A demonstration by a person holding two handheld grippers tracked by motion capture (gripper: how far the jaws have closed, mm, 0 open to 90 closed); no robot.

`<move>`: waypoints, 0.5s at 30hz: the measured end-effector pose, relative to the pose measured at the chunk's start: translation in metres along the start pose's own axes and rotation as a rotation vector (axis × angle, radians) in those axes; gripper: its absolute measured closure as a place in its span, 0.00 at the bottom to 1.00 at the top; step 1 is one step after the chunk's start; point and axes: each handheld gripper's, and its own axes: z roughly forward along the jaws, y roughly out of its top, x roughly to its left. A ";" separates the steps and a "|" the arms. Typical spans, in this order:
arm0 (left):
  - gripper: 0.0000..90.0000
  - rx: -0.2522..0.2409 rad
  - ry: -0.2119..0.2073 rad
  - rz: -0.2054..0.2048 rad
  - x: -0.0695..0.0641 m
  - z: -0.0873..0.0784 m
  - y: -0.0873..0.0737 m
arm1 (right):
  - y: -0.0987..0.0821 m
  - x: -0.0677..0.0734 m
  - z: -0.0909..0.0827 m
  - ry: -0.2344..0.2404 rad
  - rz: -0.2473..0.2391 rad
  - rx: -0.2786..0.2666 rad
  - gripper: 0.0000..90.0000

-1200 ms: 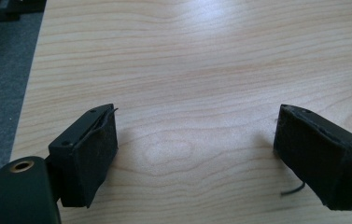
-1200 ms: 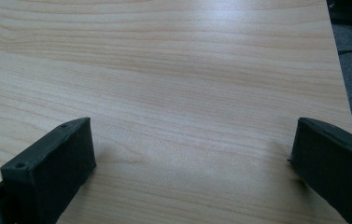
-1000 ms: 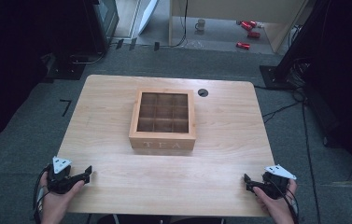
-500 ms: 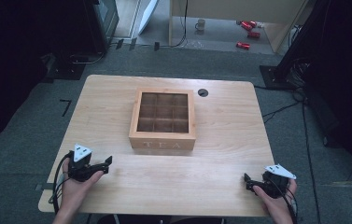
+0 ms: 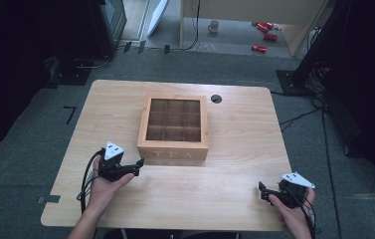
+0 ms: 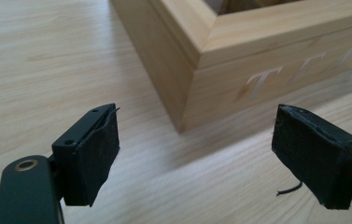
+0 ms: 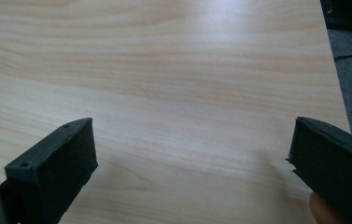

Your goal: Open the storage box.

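Observation:
A wooden tea box with a windowed lid and "TEA" cut into its front stands shut in the middle of the table. My left gripper hovers just off the box's front left corner, jaws open and empty. In the left gripper view that corner of the tea box sits between and beyond the open left gripper. My right gripper rests near the table's front right corner, open. In the right gripper view the open right gripper frames bare table.
A round cable hole lies behind the box on the right. The table's right edge is close to my right gripper. Dark equipment and cables surround the table on the grey floor; red cans lie far back.
My left gripper has moved from the table's front left edge forward and right, up to the box's front left corner. The right gripper has stayed put.

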 end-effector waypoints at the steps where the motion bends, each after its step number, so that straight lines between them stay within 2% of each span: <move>1: 0.17 -0.001 -0.002 0.000 -0.001 0.002 0.002 | 0.002 0.002 -0.001 0.005 -0.005 -0.005 0.01; 6: 0.18 0.002 -0.011 0.009 -0.006 0.013 0.008 | 0.012 0.013 -0.003 0.024 -0.038 -0.017 0.01; 9: 0.25 0.001 -0.011 0.012 -0.009 0.017 0.010 | 0.017 0.018 -0.004 0.034 -0.039 -0.020 0.01; 12: 0.29 -0.006 -0.031 0.012 -0.011 0.021 0.011 | 0.024 0.023 -0.005 0.048 -0.037 -0.031 0.02; 15: 0.29 -0.005 -0.037 0.005 -0.011 0.024 0.012 | 0.032 0.028 -0.006 0.054 -0.043 -0.045 0.03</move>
